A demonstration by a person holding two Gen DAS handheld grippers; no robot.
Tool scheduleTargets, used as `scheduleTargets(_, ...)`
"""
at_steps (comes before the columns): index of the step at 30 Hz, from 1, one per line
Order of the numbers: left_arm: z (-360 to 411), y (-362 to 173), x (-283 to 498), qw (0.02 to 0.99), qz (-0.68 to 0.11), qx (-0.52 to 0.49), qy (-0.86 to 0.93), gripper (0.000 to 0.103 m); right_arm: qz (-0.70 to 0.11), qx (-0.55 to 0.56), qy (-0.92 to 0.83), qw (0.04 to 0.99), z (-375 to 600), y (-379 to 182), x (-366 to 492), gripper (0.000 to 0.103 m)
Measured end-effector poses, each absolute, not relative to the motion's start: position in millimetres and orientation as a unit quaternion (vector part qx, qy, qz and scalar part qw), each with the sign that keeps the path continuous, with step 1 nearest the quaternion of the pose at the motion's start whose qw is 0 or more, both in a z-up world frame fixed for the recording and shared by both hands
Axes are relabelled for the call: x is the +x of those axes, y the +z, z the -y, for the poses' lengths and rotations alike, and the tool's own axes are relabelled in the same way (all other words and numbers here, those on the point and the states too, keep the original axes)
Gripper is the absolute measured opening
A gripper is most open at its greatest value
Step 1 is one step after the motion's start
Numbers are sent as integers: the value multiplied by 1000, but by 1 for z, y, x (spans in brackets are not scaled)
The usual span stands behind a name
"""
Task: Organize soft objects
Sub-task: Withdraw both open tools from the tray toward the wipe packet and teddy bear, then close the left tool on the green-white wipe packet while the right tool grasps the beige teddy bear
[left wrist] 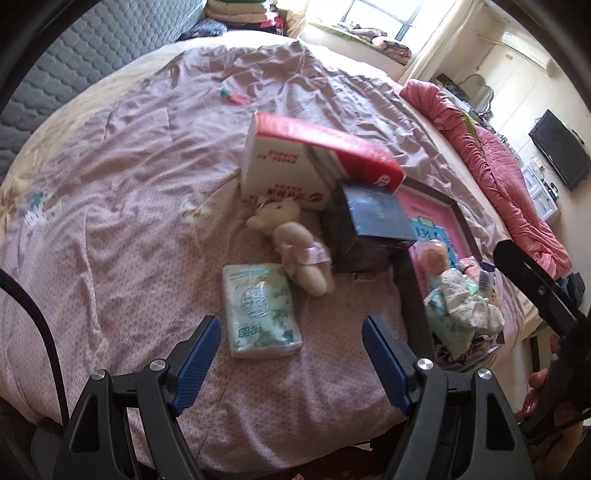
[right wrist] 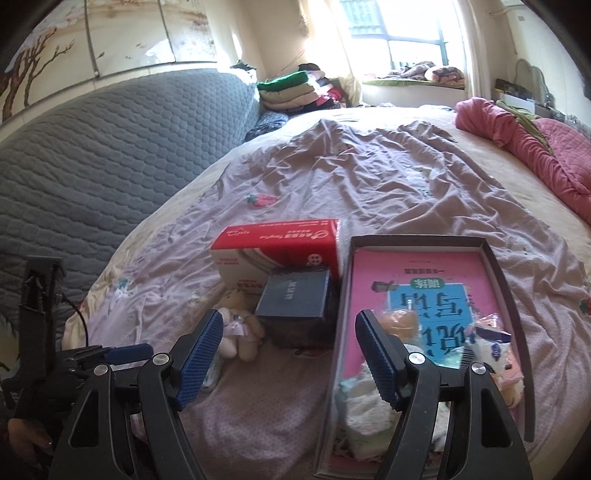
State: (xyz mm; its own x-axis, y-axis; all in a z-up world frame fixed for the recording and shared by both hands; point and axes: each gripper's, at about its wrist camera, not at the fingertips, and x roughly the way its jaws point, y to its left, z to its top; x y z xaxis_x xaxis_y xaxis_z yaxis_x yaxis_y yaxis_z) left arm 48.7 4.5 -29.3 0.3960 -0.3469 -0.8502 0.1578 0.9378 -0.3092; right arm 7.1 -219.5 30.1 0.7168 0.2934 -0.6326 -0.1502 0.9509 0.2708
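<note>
On crumpled bedsheet [left wrist: 147,206] — crinkly tissue pack [left wrist: 260,310], fuzzy teddy [left wrist: 295,243], rigid boxes

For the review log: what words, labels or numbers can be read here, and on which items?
Red and white box: red Chinese print and a script logo, too blurred to read.
Dark blue box: faint upside-down characters, unreadable.
Pink book in the tray: large upside-down Chinese title, not clear enough to quote.
Tissue pack: green print, blurred.

A home bedroom. A wide bed [right wrist: 369,192] fills it, with a padded headboard [right wrist: 92,147]. Folded bedding [right wrist: 295,92] sits by a sunny window [right wrist: 406,29].
</note>
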Motion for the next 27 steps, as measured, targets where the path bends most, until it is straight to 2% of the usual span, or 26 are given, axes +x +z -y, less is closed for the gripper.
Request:
scheduleTargets(11, -8, -74, 66, 802, -576, -94, -129, 78, -387, 85, 137, 908, 196, 8, 24, 76)
scheduleTargets(23, 0, -87, 90, 802, -579, -95, -115, 78, -411, 67, 151, 896, 177, -10, 39, 76)
scheduleTargets(27, -5, -93, 95, 799, -582, -101, -112, 72, -413, 64, 160, 894, 168, -11, 46, 76)
